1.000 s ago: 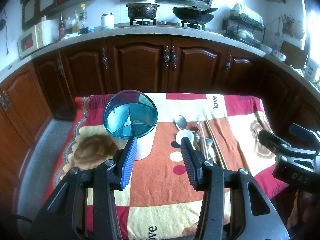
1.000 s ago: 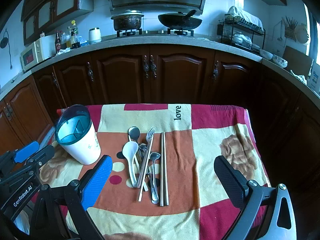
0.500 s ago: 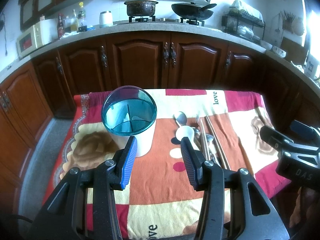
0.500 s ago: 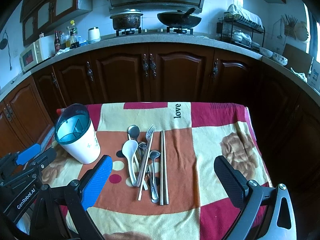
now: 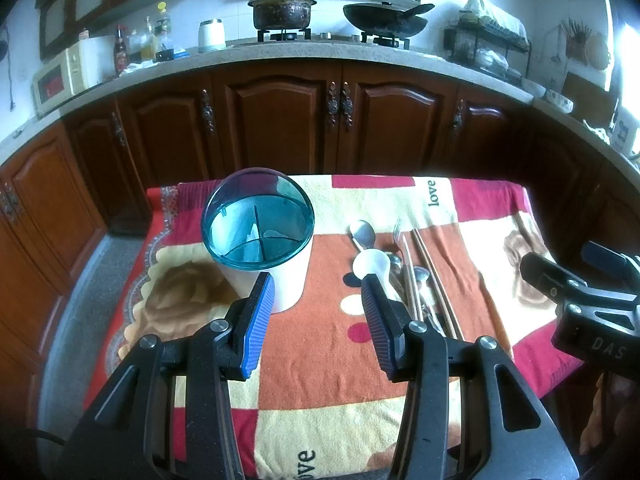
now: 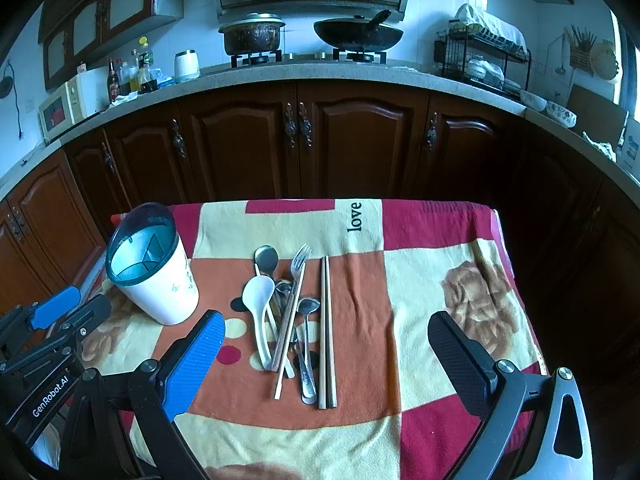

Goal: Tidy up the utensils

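A white utensil holder (image 6: 160, 284) with a teal divided rim (image 5: 257, 224) stands upright on the table's left side. A pile of utensils lies mid-table: a white plastic spoon (image 6: 257, 300), a metal spoon (image 6: 266, 258), a fork (image 6: 295, 292), a pair of chopsticks (image 6: 326, 328) and more metal spoons (image 6: 306, 344). My left gripper (image 5: 318, 292) is open and empty, hovering in front of the holder and the pile (image 5: 404, 276). My right gripper (image 6: 326, 340) is wide open and empty, above the near end of the pile.
The small table wears a red, orange and cream cloth (image 6: 440, 280) with edges all round. Dark wooden cabinets (image 6: 304, 136) stand behind it. The counter holds a pot (image 6: 252, 36), a wok (image 6: 358, 34), a dish rack (image 6: 484, 56) and a microwave (image 6: 66, 106).
Both grippers have drawn back and risen slightly, so the table looks a little farther off. Both stay open and empty. The utensils and the holder have not moved.
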### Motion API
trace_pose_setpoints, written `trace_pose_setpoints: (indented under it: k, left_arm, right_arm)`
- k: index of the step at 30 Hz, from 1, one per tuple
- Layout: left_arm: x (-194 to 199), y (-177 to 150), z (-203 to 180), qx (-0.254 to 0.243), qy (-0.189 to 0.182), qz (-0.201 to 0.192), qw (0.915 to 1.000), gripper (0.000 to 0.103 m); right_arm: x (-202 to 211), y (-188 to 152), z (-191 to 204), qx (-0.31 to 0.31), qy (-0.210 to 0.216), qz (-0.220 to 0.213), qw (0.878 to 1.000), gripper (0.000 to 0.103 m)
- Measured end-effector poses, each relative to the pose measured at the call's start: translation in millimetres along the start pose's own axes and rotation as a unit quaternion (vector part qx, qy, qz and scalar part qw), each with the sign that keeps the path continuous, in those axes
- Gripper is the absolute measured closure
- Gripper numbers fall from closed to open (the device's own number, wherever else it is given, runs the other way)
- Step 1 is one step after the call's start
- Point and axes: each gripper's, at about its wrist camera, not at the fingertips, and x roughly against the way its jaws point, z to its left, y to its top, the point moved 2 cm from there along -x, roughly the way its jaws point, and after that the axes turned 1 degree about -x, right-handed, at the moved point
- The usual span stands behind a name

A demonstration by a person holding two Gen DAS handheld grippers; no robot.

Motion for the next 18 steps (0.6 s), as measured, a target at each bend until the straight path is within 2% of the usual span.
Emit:
trace_pose_setpoints:
  k: [8,18]
  left_arm:
    - [-6,-2,1,0.004,-0.002,0.007,1.0,0.058]
    - [-29,-9,0,0.015,-0.033,0.046,0.9983,0.058]
  right_arm:
    - [-6,-3,-4,-0.004,0.003,0.007,1.0,0.002]
    - [-37,-14,-17,0.003,0.037,0.026,0.999,0.002]
